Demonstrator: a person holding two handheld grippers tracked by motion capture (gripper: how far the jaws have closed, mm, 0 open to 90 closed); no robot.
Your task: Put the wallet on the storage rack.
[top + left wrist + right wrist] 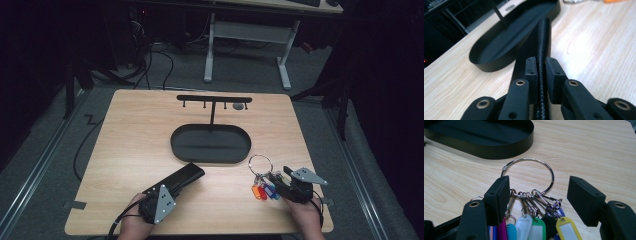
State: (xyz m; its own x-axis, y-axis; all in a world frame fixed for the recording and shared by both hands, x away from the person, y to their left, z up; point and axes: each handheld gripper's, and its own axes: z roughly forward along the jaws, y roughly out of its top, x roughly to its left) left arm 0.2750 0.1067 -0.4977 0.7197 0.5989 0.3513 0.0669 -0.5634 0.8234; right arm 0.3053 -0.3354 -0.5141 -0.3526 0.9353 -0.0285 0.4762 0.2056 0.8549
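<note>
At the worktop's near edge, left gripper has clamped a black textured case; right gripper jaws stand apart around a key ring.
Grasp step looks done on the left; next likely lifting the case toward the oval black tray with its hook stand. Pale wood top, dark room, white desk frame behind.

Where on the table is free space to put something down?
The table is bare left of the tray and along the right edge past it. The front is crowded: wallet in the left gripper, key ring at the right gripper.
</note>
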